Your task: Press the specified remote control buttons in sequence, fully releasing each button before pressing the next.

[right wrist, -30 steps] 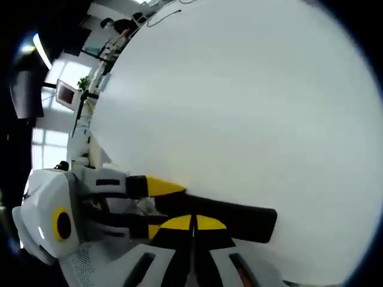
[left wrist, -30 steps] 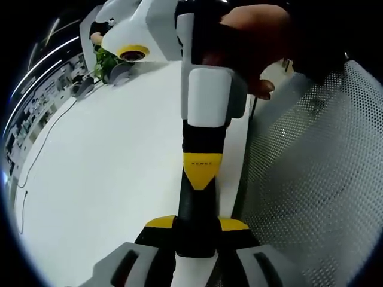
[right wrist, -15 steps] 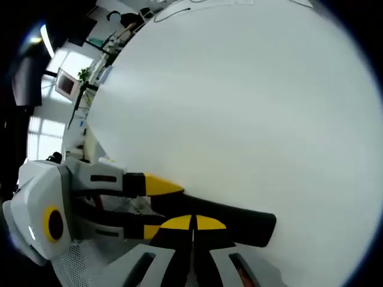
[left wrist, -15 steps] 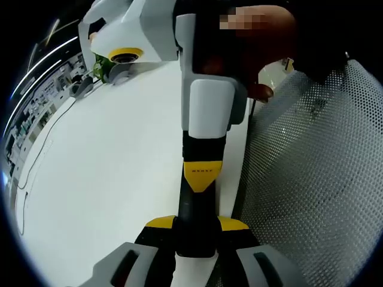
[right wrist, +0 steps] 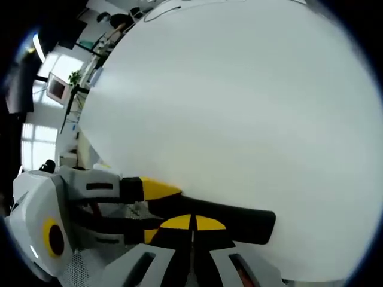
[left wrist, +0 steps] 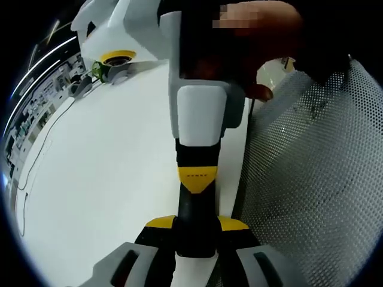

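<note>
Nearest the camera in the left gripper view, the left tool (left wrist: 195, 224) is closed on a slim black remote control (left wrist: 195, 206), its two yellow-tipped jaws clamping the body from either side. The remote runs straight ahead from that grip, held just above the white bench (left wrist: 108, 179). Just beyond the jaws, the right tool (left wrist: 196, 178) comes down from the far side with its jaws shut together, the yellow tip resting on or just over the remote's upper face; contact cannot be told for certain, and no buttons are legible. In the right gripper view the remote lies crosswise directly under that tool's closed tip, its free end jutting out to the right. Farther off, a hand (left wrist: 263, 42) holds the right tool, and a perforated chair back (left wrist: 311, 179) stands beside the bench. To do the press well, the left tool should probably stay firm and level, so the remote does not pivot, while the right tip pushes squarely down on one button, then lifts fully clear before shifting along to another.
</note>
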`<state>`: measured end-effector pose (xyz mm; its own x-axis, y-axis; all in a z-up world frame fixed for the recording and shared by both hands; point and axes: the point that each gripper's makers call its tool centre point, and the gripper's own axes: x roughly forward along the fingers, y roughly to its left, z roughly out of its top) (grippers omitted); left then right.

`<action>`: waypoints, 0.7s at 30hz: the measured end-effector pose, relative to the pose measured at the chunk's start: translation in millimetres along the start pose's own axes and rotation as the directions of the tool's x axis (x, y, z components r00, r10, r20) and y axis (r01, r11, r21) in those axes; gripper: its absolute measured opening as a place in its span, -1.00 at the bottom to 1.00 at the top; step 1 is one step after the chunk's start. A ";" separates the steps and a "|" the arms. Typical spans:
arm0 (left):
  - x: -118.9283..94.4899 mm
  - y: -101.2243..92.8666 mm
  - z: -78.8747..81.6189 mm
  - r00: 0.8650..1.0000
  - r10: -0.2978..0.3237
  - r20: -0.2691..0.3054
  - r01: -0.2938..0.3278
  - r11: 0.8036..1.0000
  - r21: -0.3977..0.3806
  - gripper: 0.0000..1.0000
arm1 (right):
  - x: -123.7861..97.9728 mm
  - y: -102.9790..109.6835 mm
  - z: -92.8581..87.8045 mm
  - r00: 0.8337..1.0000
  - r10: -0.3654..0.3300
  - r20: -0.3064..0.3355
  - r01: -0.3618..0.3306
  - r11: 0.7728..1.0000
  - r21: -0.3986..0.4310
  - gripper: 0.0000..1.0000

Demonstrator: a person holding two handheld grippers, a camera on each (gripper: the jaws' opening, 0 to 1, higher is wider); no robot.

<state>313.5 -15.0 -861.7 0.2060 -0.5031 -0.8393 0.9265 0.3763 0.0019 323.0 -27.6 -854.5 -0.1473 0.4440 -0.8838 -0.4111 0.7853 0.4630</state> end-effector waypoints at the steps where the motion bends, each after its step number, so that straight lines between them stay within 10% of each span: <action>1: 0.2 0.1 0.0 1.000 0.000 0.000 0.000 1.000 0.000 -0.50 | -0.7 -0.3 -0.7 1.000 0.001 0.001 -0.001 1.000 -0.003 -1.00; 21: -3.1 0.4 -5.0 1.000 -0.002 -0.023 0.002 1.000 -0.004 -0.50 | -2.2 -0.3 -1.7 0.999 0.034 0.008 -0.034 0.999 0.002 -1.00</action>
<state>311.6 -9.5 -861.7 0.1973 -0.4857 -0.8516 0.9256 0.3786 -0.0015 321.9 -29.5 -852.8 -0.1539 0.4735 -0.8672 -0.4040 0.7708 0.4926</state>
